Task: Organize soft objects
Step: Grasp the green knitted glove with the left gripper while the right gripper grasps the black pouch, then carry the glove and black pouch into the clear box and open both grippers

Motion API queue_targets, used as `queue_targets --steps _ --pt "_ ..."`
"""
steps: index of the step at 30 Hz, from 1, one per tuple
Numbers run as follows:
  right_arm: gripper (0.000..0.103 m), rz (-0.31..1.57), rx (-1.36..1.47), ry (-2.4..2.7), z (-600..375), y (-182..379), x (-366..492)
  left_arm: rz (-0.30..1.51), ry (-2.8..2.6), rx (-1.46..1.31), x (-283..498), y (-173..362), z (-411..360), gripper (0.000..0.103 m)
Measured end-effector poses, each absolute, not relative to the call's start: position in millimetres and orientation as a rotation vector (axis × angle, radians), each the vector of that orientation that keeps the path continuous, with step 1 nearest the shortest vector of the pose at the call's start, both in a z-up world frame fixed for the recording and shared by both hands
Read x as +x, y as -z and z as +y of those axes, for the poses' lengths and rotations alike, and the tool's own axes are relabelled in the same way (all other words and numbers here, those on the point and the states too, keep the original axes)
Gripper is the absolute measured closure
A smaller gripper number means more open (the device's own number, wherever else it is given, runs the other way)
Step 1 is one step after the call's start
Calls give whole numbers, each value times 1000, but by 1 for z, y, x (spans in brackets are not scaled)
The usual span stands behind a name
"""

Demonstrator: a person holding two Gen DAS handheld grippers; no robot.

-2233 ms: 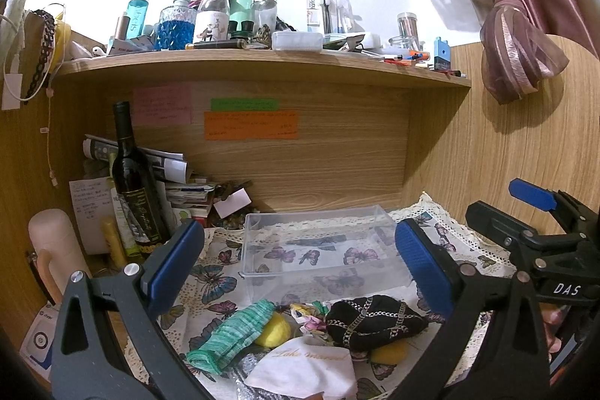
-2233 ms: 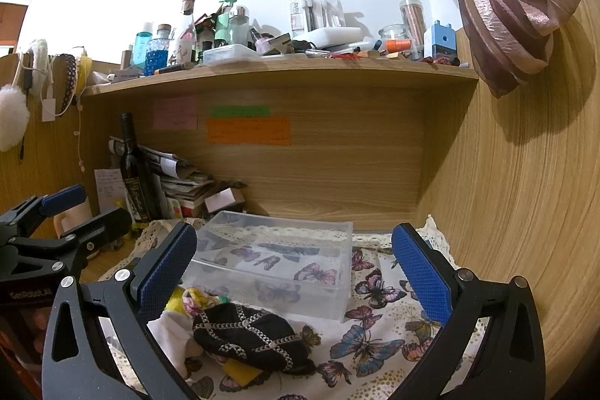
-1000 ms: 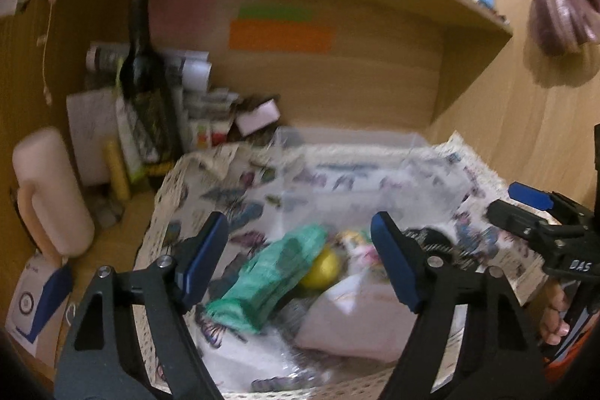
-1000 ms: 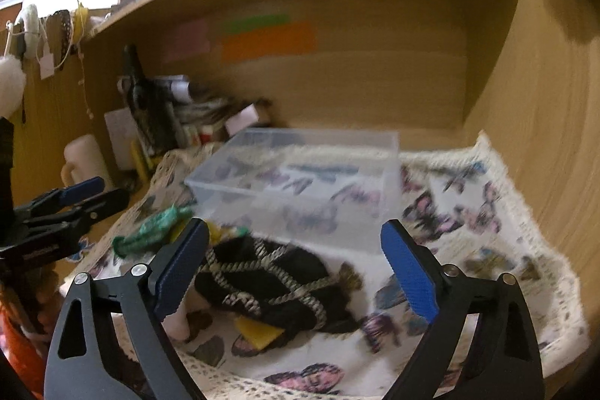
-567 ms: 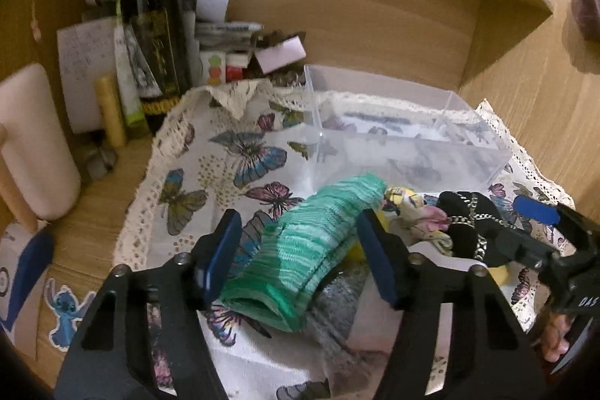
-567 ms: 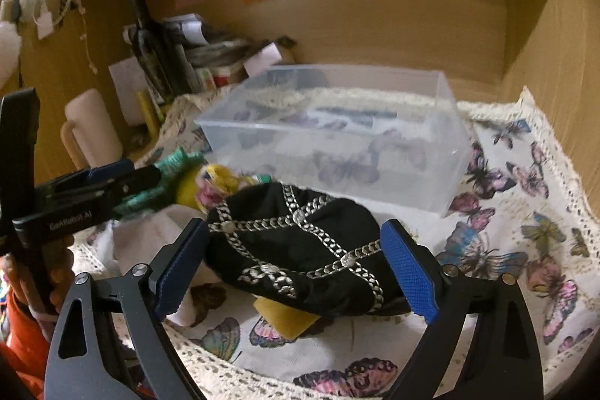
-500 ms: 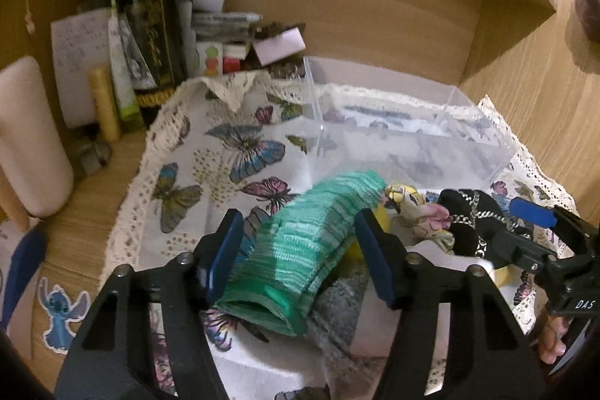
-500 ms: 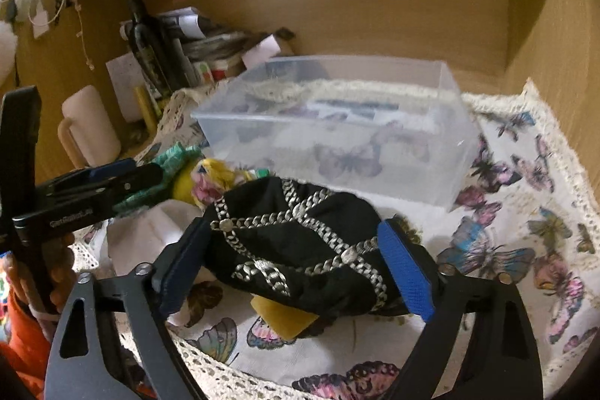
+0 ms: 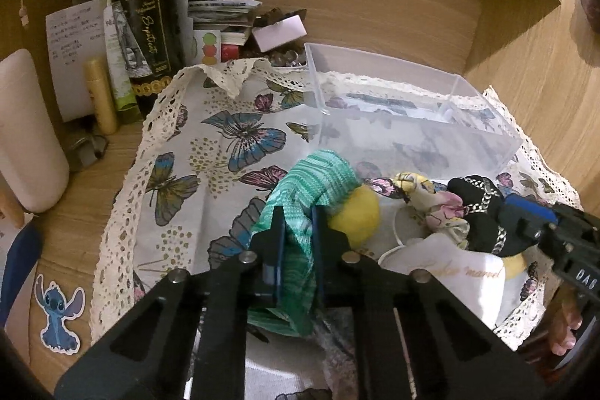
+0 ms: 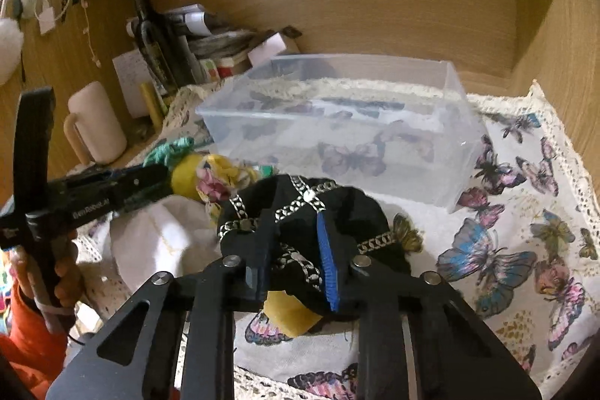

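Left gripper [image 9: 296, 231] angled down, jaws just closed, pads pinching the green knit cloth [image 9: 313, 179]. Right gripper [image 10: 290, 250] same tilt, jaws just closed onto the black chain-trimmed pouch [image 10: 300, 212]. Each handle held in a hand [image 10: 63, 283].

Wooden desk [image 9: 71, 242] under a butterfly-print cloth [image 9: 210, 152], wine bottle [image 9: 144, 10], probably a sticker [image 9: 60, 321].

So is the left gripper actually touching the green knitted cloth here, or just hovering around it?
Touching. The left wrist view shows the left gripper with its jaws just closed onto the green knitted cloth, the fabric bunched and pinched between the pads.
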State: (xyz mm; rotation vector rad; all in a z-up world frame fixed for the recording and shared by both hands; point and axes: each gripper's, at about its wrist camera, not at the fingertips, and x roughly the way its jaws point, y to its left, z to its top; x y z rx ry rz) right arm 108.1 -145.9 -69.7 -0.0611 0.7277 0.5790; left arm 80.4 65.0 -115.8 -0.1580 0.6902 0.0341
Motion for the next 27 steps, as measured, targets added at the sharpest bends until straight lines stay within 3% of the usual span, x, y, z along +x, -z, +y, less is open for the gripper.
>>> queue_targets --steps 7,15,16,18,20,27 --pt "99 665 -51 -551 -156 51 109 626 -51 -141 69 96 64 92" --pt "99 615 -66 -542 -163 30 112 518 -56 -106 57 63 56 92" --pt "97 631 -65 -541 -163 31 113 512 -56 -107 56 62 55 92" --pt "79 662 -77 -567 -160 34 112 507 -48 -116 54 61 55 92" --pt "29 665 -75 -581 -157 38 106 511 -40 -129 52 62 55 92" --pt "26 739 -163 -622 -136 66 101 518 -41 -128 41 64 54 92"
